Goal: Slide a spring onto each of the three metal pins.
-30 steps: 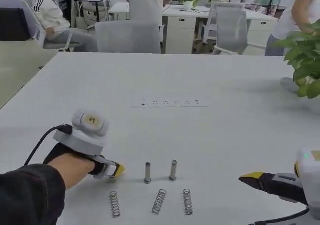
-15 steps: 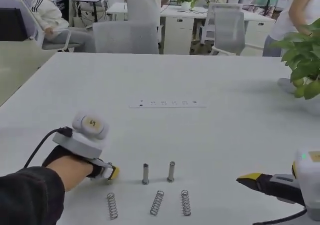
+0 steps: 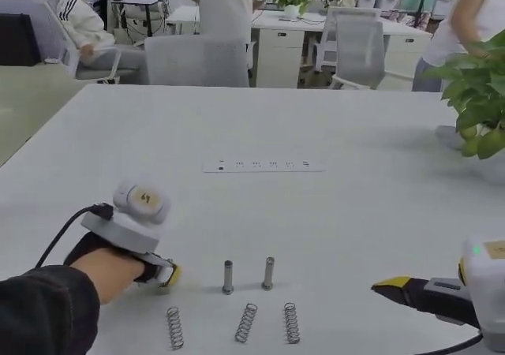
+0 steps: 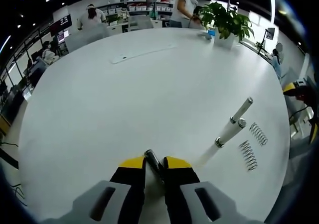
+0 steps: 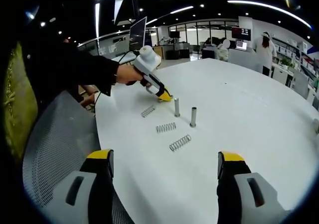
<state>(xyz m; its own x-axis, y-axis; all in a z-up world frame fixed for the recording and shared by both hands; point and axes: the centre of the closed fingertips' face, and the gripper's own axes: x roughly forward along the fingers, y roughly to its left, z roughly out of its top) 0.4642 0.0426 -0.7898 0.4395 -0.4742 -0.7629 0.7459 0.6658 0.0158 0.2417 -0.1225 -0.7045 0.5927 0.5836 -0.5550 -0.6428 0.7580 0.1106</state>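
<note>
Two metal pins [image 3: 228,277] [image 3: 268,272] stand upright on the white table [image 3: 316,118]. In front of them lie three springs [image 3: 174,327] [image 3: 246,323] [image 3: 292,323], side by side. My left gripper [image 3: 172,274] is low on the table, left of the pins. In the left gripper view, my left gripper [image 4: 154,160] is shut on a third, dark metal pin [image 4: 152,158], with the standing pins [image 4: 240,110] [image 4: 228,133] and two springs [image 4: 258,133] [image 4: 247,154] off to the right. My right gripper [image 5: 164,156] is wide open, apart from the springs [image 5: 166,127], and sits at the table's lower right [image 3: 390,285].
A white power strip [image 3: 263,166] lies across the middle of the table. A potted plant [image 3: 477,95] stands at the right edge. Chairs, desks and people are beyond the far edge. The table between the strip and the pins is bare.
My left gripper has drawn a little to the left, away from the standing pins, staying low on the table. The right gripper has held its place. The head camera shifted slightly.
</note>
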